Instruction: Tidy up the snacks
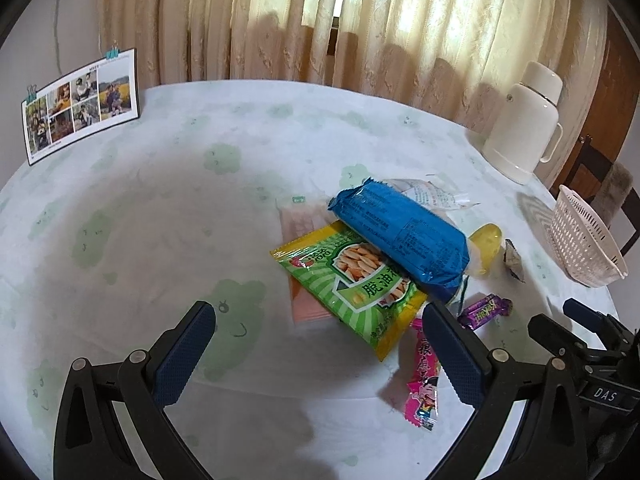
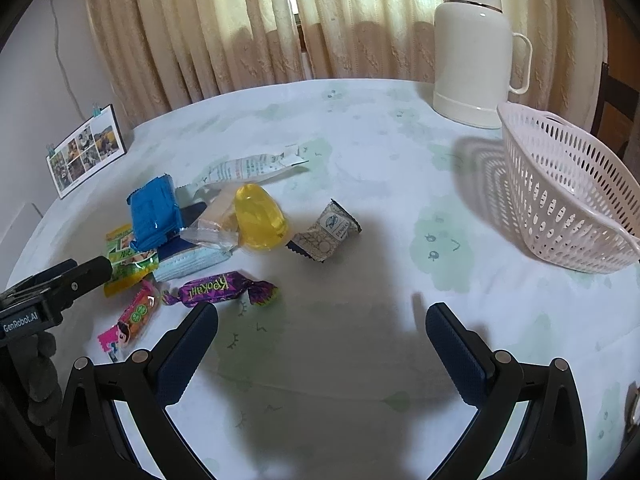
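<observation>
Hovering above the bench (image 2: 360,128), the left claw (image 1: 320,344) and right claw (image 2: 322,346) are both held released. One perforated plastic basket (image 2: 568,200) is seen, empty. Left of the basket, one blue packet (image 1: 400,236) partly hides one green packet (image 1: 352,280); one purple candy (image 2: 224,290) lies nearby.

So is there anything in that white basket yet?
No, the white basket looks empty, and the snacks lie on the table.
</observation>
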Tool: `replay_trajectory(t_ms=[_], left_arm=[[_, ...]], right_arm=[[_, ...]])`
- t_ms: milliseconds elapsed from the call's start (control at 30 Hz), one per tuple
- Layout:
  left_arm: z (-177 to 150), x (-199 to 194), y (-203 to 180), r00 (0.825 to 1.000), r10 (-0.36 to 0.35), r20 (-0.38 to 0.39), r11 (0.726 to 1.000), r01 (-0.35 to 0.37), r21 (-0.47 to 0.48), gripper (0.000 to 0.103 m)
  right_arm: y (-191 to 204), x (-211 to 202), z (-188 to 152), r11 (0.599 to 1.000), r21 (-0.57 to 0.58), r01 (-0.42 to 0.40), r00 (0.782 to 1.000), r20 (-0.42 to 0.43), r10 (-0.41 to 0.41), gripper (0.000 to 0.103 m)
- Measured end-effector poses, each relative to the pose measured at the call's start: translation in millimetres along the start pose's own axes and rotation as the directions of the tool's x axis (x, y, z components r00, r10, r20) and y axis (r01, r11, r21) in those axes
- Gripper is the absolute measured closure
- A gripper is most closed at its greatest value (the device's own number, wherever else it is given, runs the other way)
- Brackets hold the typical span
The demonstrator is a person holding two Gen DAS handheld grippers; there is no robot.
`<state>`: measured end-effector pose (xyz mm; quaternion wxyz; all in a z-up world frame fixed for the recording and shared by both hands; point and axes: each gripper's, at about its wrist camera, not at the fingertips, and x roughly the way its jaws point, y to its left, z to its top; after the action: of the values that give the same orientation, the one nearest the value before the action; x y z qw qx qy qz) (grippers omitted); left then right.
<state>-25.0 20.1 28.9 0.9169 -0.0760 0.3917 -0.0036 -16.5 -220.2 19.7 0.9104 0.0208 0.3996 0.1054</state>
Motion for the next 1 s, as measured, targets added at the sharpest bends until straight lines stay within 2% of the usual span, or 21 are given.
replay_trajectory(t_ms=[1000], left_arm=[[-7.6,-5.9,-2.0,0.999,-0.034,-0.007,0.999,0.034,0.003,0.000]], right_arm=[[-0.3,-5.5,-0.3,1.000,-0.006,-0.008,1.000,0.019,0.008,0.000]])
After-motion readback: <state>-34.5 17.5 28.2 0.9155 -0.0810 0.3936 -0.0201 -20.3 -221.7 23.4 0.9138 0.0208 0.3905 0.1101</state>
